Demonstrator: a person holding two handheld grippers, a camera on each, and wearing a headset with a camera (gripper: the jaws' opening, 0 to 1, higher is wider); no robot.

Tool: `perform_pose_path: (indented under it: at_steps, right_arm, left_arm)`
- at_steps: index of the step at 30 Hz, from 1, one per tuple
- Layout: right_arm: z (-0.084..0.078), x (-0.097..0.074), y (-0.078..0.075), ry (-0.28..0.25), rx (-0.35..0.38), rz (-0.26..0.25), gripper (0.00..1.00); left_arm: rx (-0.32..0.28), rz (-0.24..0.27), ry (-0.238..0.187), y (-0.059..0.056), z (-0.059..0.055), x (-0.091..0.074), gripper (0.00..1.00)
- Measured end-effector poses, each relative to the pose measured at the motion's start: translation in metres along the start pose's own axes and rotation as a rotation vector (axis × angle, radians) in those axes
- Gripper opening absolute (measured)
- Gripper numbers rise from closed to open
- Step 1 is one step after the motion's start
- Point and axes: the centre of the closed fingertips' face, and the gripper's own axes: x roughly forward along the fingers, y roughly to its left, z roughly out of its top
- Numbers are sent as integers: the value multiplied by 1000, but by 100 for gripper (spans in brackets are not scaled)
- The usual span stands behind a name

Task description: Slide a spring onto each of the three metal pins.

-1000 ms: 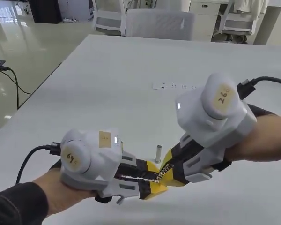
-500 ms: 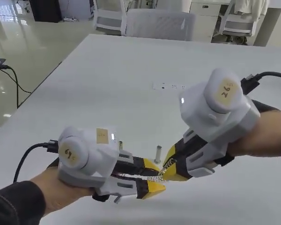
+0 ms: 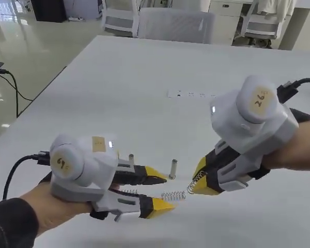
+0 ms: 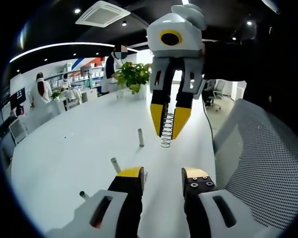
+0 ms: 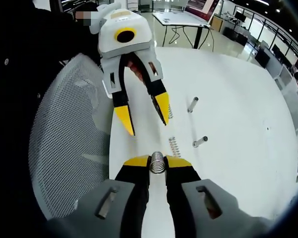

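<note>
Wide white surface (image 3: pixel 144 93) under both your hands. A mesh chair back (image 4: pixel 258 158) sits along one side in the left gripper view.

Your left claw (image 3: pixel 160 189): low at the near edge of the surface, jaws spread, yellow tips well apart. It points toward your right claw.

Your right claw (image 3: pixel 200 181): angled down toward the left one, the two tip to tip but not touching. Its jaws pinch a spring (image 4: pixel 165 136) near one end. The rest of the coil sticks out past the yellow tips toward the left claw. In the right gripper view you look straight down the coil's bore, clamped between both tips.

Pins: three short metal pins stand in a row on the surface in the left gripper view. The first pin (image 4: pixel 140 138) is upright, near the free end of the held spring but apart from it. The second pin (image 4: pixel 115 164) is just beside your left claw's jaw. The third pin (image 4: pixel 82 195) is farthest out, near that view's lower edge.

A second spring (image 5: pixel 175 146) shows on the surface just beyond your right claw's tips. Cannot tell whether it lies loose or sits on anything.
</note>
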Motion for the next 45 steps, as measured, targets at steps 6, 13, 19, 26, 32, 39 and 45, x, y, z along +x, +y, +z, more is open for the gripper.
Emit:
perform_pose_path:
  at_steps: [6, 13, 19, 26, 32, 39, 45]
  right_arm:
    - [-7, -2, -3, 8, 17, -7, 13]
    - [-11, -8, -10, 14, 31, -22, 13]
    - [-15, -17, -21, 13, 48, -48, 13]
    - [-21, -24, -30, 25, 63, -71, 13]
    - [-27, -29, -38, 40, 72, -85, 13]
    - [-41, -34, -55, 83, 91, -104, 13]
    - [-56, -35, -69, 146, 89, -120, 13]
  left_arm:
    - [-36, 47, 1, 9, -9, -13, 36]
    - [-72, 108, -6, 21, -18, -29, 42]
    - [-106, 150, -8, 26, -27, -39, 48]
    - [-138, 199, -18, 32, -33, -46, 55]
    - [-159, 235, -30, 38, -35, -51, 59]
    - [-181, 261, -31, 41, -40, -55, 62]
    - [-188, 271, -32, 42, -42, -55, 64]
